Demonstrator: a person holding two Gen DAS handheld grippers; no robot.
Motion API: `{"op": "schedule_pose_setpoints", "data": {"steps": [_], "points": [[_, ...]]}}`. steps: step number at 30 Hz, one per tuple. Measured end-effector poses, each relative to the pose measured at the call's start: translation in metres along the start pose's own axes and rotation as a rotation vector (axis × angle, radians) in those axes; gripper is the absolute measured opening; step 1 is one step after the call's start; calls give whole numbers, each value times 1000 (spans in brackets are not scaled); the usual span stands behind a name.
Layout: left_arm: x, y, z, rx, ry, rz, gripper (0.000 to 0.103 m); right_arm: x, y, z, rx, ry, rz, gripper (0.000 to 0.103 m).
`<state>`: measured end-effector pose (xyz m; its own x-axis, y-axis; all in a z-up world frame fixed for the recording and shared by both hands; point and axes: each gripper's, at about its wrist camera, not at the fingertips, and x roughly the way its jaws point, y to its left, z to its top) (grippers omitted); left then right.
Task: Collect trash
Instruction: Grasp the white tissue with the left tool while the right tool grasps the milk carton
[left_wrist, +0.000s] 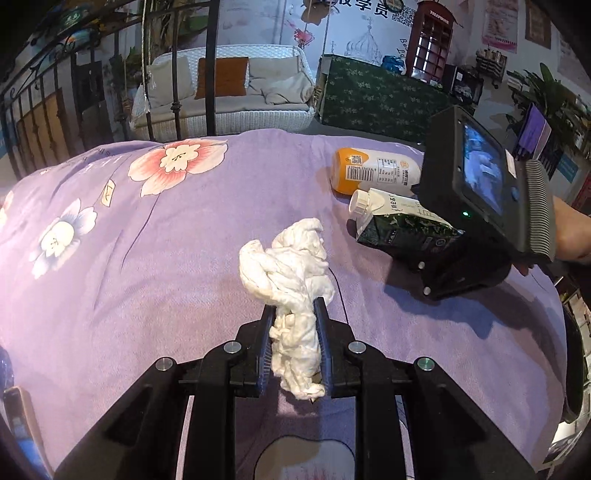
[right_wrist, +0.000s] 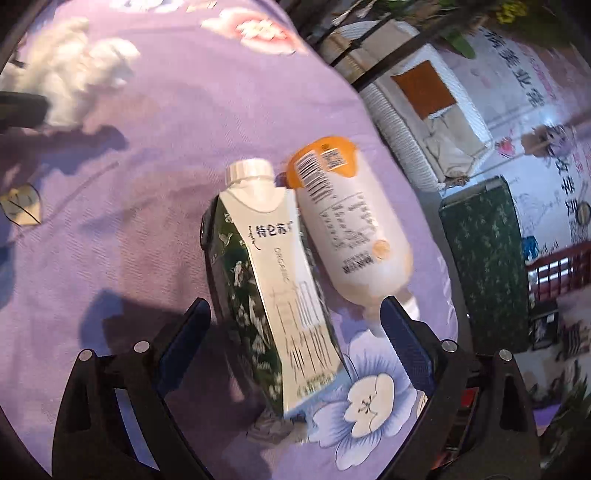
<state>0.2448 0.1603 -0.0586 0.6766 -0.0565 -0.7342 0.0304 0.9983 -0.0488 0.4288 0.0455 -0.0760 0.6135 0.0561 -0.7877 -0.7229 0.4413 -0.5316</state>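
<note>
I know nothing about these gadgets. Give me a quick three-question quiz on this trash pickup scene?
1. True or false: the left gripper is shut on the crumpled tissue.
2. The open right gripper has between its fingers: A) the green-and-white carton B) the orange-and-white bottle C) nothing.
3. What do the carton and bottle lie on?

Key: 1 true. 2 A. 3 The purple flowered bedspread.
</note>
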Motion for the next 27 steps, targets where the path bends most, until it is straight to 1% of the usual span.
{"op": "schedule_pose_setpoints", "data": {"steps": [2,4,5,6,7,8,12,15,19,27], "points": [[-2,3,-4,-12,1,-8,21,11,4,4,-28,21,22,84],[-4,5,-6,-24,3,-17,21,13,2,8,-25,0,44,82],[-4,6,-7,-29,3,-20,20,13,-1,9,-8,3,71,76],[-4,8,-7,-32,3,-22,20,13,-4,9,11,8,98,72],[-4,8,-8,-34,1,-22,21,14,-6,9,34,14,134,63],[-5,8,-7,-35,-1,-22,21,14,-8,8,51,18,155,62],[-8,7,-7,-37,-12,-20,20,8,-3,7,56,9,133,59],[-8,6,-10,-34,-10,-22,20,0,-6,1,117,-16,142,58],[-11,3,-17,-38,-9,-28,21,-12,2,-4,157,-52,136,57],[-18,-7,-26,-26,-5,-46,20,-54,20,-28,272,-140,177,57]]}}
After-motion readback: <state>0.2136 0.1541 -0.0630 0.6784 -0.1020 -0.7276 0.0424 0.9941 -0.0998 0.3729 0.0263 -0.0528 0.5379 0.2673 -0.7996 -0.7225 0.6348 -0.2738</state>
